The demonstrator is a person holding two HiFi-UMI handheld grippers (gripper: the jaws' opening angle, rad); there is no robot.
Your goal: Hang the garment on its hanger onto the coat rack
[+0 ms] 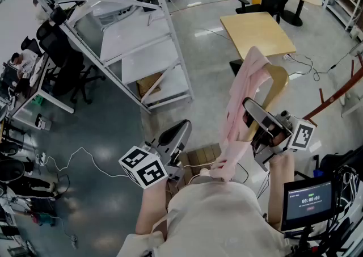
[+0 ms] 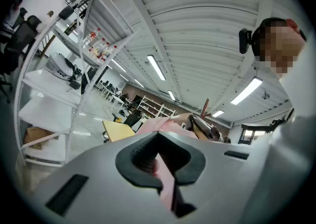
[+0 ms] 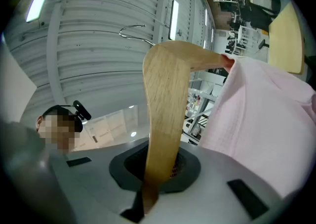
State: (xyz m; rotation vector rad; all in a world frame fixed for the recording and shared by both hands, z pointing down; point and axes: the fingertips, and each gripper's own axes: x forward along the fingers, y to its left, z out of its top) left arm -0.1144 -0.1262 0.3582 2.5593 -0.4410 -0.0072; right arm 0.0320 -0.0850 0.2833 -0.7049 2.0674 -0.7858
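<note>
Wooden hanger [image 3: 165,114] stands up from between the jaws of the right gripper [image 3: 157,171], which are clamped on one of its arms, while the jaws of the left gripper [image 2: 159,166] pinch a thin fold of the pink garment [image 1: 241,108] draped over the hanger's other shoulder. Both are held in the air before the person, well apart from the reddish-brown pole [image 1: 339,94] at the right edge of the head view, which I take to be the coat rack. The step looks like the carry. Next the hanger must swing right and rise until its metal hook [image 3: 134,32] drops over a peg. Only the right gripper view shows that hook, only the head view shows the gap to the rack, and only the left gripper view shows the pinched fold
</note>
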